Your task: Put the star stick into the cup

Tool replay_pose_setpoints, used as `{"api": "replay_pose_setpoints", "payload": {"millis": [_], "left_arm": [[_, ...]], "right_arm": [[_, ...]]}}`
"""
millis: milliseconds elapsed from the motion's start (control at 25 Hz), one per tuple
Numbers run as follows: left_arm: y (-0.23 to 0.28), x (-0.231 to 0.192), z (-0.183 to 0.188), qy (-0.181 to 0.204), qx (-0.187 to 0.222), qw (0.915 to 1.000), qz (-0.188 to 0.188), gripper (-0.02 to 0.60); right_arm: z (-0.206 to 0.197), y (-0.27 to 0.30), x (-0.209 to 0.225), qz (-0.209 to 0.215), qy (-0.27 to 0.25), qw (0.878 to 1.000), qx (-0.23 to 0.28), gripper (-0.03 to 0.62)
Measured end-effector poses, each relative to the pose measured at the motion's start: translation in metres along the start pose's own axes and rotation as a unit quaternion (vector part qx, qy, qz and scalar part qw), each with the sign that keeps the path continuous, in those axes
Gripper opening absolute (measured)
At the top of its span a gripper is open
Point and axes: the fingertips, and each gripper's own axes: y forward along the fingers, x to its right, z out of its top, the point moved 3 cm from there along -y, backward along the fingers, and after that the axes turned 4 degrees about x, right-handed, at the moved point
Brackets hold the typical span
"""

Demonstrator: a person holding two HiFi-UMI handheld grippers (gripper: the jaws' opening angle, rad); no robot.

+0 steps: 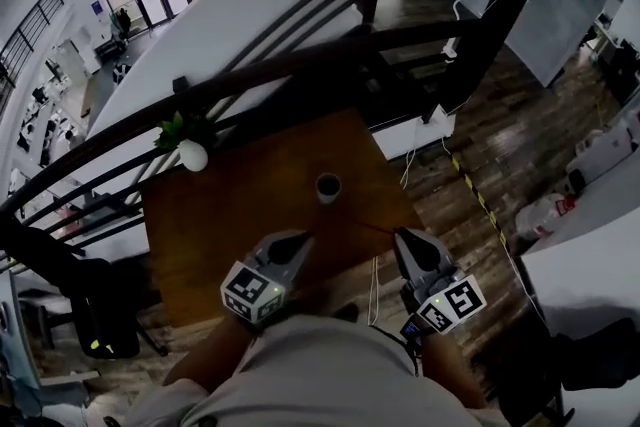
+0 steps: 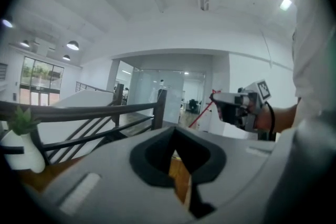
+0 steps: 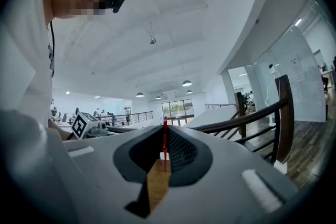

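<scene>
Head view: right hand-held gripper (image 1: 400,237) clamps the star stick (image 3: 165,140), left hand-held gripper (image 1: 301,238) clenched empty, both angled inward.

The star stick (image 3: 165,157) is a thin red rod pinched between the closed jaws of my right gripper (image 3: 164,127), standing upright along them with its tip just past the jaw ends. I can't make out its star. The cup (image 1: 328,186) is small and dark with a paler rim. It stands upright on the wooden table (image 1: 230,215), towards its far right part, well apart from the stick.
</scene>
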Motion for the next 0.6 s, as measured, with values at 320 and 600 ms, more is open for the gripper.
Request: {"api": "replay_pose_setpoints", "payload": {"millis": [320, 600], "left_arm": [[0.037, -0.014, -0.001, -0.015, 0.006, 0.9984, 0.054, 0.003], [0.066, -0.047, -0.005, -0.020, -0.007, 0.9980, 0.059, 0.003]], "right_arm": [[-0.012, -0.002, 0.057, 0.017, 0.028, 0.999, -0.006, 0.025], [-0.030, 0.034, 0.090, 0.032, 0.032, 0.999, -0.031, 0.025]]}}
